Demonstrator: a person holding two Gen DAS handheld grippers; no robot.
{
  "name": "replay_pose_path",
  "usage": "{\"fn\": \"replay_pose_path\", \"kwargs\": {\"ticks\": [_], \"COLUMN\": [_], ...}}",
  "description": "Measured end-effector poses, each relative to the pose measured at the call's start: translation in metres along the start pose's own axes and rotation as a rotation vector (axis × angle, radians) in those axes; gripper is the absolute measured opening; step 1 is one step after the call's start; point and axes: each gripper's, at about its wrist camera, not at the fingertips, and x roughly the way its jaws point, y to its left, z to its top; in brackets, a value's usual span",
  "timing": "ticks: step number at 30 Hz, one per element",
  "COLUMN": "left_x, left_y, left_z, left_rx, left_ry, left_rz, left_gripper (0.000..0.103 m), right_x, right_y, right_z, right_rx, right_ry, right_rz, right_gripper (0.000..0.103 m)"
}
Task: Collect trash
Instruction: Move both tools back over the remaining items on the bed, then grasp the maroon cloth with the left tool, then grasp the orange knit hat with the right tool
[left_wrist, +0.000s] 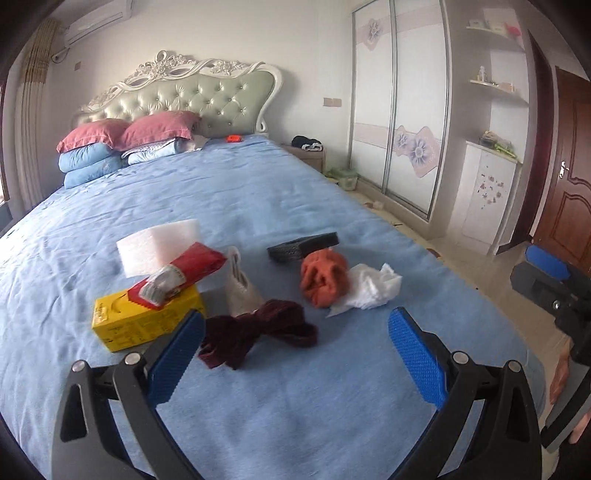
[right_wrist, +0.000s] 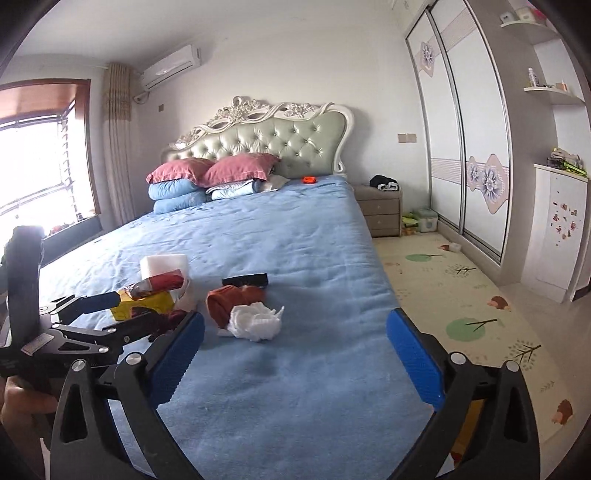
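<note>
A loose pile lies on the blue bed sheet (left_wrist: 258, 192). In it are a crumpled white tissue (left_wrist: 369, 288), an orange cloth (left_wrist: 323, 277), a dark maroon cloth (left_wrist: 258, 332), a yellow box (left_wrist: 144, 317) with a red wrapper (left_wrist: 181, 273) on top, a white foam block (left_wrist: 159, 247), a pale bag (left_wrist: 240, 288) and a black flat object (left_wrist: 303, 245). My left gripper (left_wrist: 295, 317) is open just short of the maroon cloth and holds nothing. My right gripper (right_wrist: 295, 317) is open and empty, with the tissue (right_wrist: 255, 321) a little beyond its left finger.
Pink and blue pillows (left_wrist: 110, 147) are stacked at the padded headboard (left_wrist: 207, 96). To the right of the bed are a nightstand (right_wrist: 380, 210), a sliding wardrobe (right_wrist: 461, 147) and a patterned floor mat (right_wrist: 461, 295). A window (right_wrist: 33, 173) is on the left.
</note>
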Motion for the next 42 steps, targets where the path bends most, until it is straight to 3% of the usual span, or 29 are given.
{"fn": "replay_pose_path", "kwargs": {"ticks": [5, 11, 16, 19, 26, 30, 38, 42], "left_x": [0.010, 0.047, 0.076, 0.081, 0.084, 0.077, 0.039, 0.030], "left_y": [0.024, 0.023, 0.033, 0.038, 0.038, 0.033, 0.055, 0.068], "left_z": [-0.005, -0.001, 0.003, 0.001, -0.004, -0.007, -0.006, -0.004], "left_rx": [0.003, 0.120, 0.101, 0.068, 0.054, 0.052, -0.086, -0.156], "left_ry": [0.021, 0.110, 0.210, 0.229, 0.245, 0.239, 0.100, 0.083], "left_rz": [0.000, -0.055, -0.108, -0.125, -0.126, -0.104, -0.131, -0.168], "left_gripper": [0.099, 0.099, 0.099, 0.098, 0.057, 0.022, 0.021, 0.022], "right_x": [0.019, 0.027, 0.035, 0.038, 0.052, 0.059, 0.068, 0.084], "right_y": [0.018, 0.027, 0.029, 0.030, 0.040, 0.044, 0.060, 0.080], "right_z": [0.002, 0.001, 0.003, 0.005, 0.003, -0.001, 0.006, 0.018], "right_rx": [-0.017, -0.029, -0.034, -0.036, -0.073, -0.094, -0.122, -0.153], "right_ry": [0.041, 0.067, 0.077, 0.083, 0.139, 0.166, 0.171, 0.174], "right_rz": [0.041, 0.073, 0.094, 0.095, 0.118, 0.121, 0.131, 0.137], "right_gripper": [0.095, 0.095, 0.095, 0.095, 0.095, 0.095, 0.095, 0.095]}}
